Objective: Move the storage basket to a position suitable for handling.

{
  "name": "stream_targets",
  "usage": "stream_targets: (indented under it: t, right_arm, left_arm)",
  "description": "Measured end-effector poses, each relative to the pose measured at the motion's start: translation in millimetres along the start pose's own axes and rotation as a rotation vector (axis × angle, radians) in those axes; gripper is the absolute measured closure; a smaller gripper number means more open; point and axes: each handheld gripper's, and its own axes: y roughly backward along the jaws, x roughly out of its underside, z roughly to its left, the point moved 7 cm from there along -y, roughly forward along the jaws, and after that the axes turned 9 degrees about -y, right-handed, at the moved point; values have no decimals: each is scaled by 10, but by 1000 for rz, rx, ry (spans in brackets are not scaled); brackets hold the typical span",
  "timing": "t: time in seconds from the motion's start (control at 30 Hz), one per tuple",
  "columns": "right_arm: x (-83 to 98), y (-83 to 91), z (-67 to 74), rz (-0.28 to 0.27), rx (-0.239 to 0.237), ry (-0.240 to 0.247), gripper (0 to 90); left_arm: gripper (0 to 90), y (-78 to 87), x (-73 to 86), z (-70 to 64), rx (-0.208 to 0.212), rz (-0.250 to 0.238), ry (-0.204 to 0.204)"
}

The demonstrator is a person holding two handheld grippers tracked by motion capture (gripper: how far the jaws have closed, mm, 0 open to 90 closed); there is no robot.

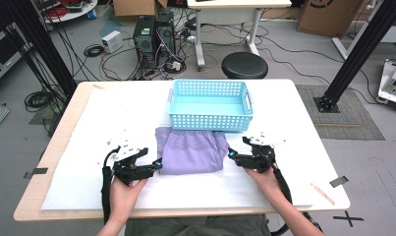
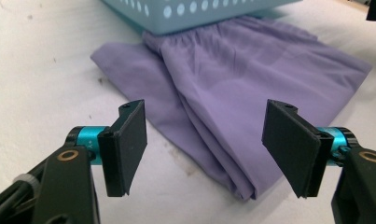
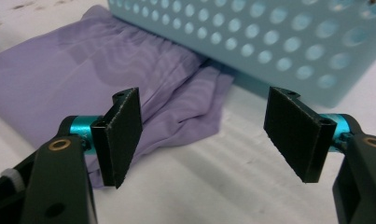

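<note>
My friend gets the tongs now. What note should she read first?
Left tongs: open, empty, at the purple cloth's left edge.
Right tongs: open, empty, at its right edge.
The cloth lies folded on the white table cover, its far edge against the blue basket, which looks empty.
Done: both tongs in place.
Left: probably grip both sides and lift the cloth into the basket.

My left gripper sat low at 7 o'clock, jaws spread wide, pointing toward 3 o'clock. My right gripper sat at 5 o'clock, its 2 jaws also wide apart, pointing toward 9 o'clock. Both forearms entered from 6 o'clock.
</note>
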Motion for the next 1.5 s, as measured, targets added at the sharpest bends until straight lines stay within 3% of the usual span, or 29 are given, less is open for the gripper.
stream_targets:
  t: [0.07,0.2,0.43,0.53,0.67,0.73,0.83,0.9,1.27,1.33,1.4,1.5]
  right_arm:
    - [38,-47,52,28,-3,0,356]
    - [106,-147,125,71,17,11,356]
    - [154,-258,275,159,-21,-20,219]
    - [164,-304,261,202,17,-26,219]
    - [193,-381,243,290,13,-57,226]
    - [194,-400,244,307,20,-56,242]
    - [198,-409,265,305,47,-26,306]
    - [198,-405,268,300,50,-10,398]
    - [194,-406,323,301,-36,1,726]
    - [194,-404,322,305,-46,-11,762]
    - [193,-408,317,303,-46,-5,780]
    - [193,-407,321,303,-46,-3,785]
  left_arm:
    - [311,-24,28,6,-1,17,21]
    - [311,-72,86,31,-5,55,50]
    - [311,-160,110,-31,12,97,66]
    - [322,-216,136,-50,6,142,73]
    - [331,-244,148,-38,12,173,93]
    - [346,-244,147,-33,12,175,100]
    - [389,-244,145,-44,11,176,111]
    - [441,-252,140,-61,13,173,113]
    - [616,-252,142,-31,-30,176,137]
    - [634,-256,139,-36,-29,173,143]
    - [676,-266,134,-74,12,171,152]
    - [684,-291,117,-134,9,177,131]
